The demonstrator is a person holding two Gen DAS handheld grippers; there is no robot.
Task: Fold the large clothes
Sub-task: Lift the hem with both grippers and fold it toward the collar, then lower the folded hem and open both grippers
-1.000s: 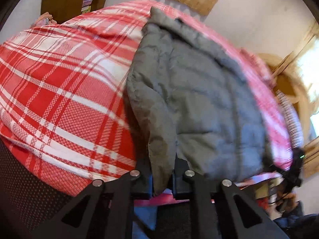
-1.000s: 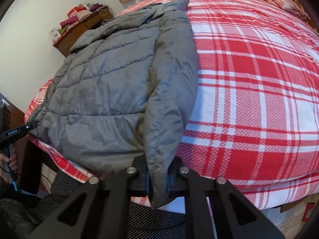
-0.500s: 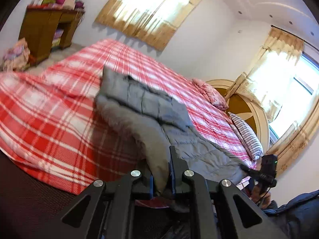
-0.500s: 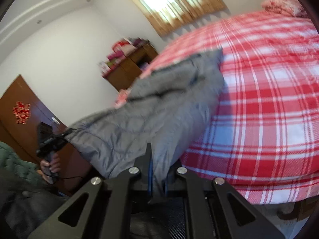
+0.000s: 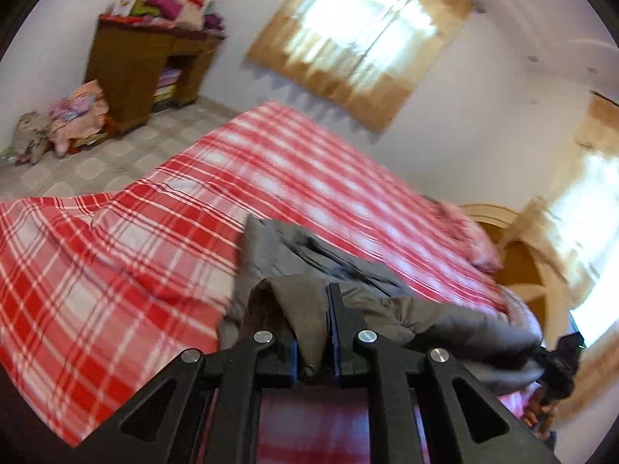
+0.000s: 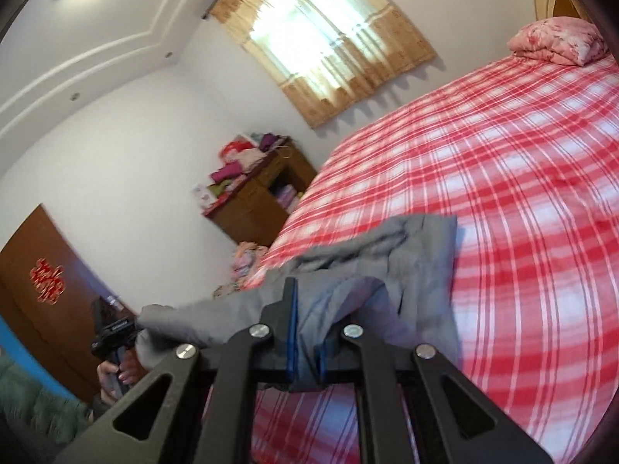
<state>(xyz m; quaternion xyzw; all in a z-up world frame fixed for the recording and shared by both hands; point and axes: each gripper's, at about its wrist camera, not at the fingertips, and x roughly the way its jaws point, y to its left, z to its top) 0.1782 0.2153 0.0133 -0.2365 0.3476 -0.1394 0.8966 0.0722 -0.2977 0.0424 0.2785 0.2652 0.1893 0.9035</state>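
A grey quilted jacket (image 5: pixel 421 309) hangs by its hem between my two grippers above the red plaid bed (image 5: pixel 116 270); its far end still rests on the bedspread. My left gripper (image 5: pixel 313 332) is shut on a bunched hem corner. In the right wrist view, my right gripper (image 6: pixel 305 332) is shut on the other hem corner of the jacket (image 6: pixel 406 263), which stretches left to the other gripper held in a hand (image 6: pixel 116 367). The fingertips of both grippers are partly buried in fabric.
A wooden cabinet (image 5: pixel 143 58) piled with clothes stands by the far wall, with more clothes (image 5: pixel 77 116) on the tiled floor. A pink folded quilt (image 6: pixel 557 40) lies at the head of the bed (image 6: pixel 522 193). Curtained windows (image 5: pixel 359 38) and a brown door (image 6: pixel 38 290) line the walls.
Both grippers have risen sharply, lifting the jacket's hem off the bed and carrying it toward the collar. The jacket lay flat a second ago; now its near half hangs raised.
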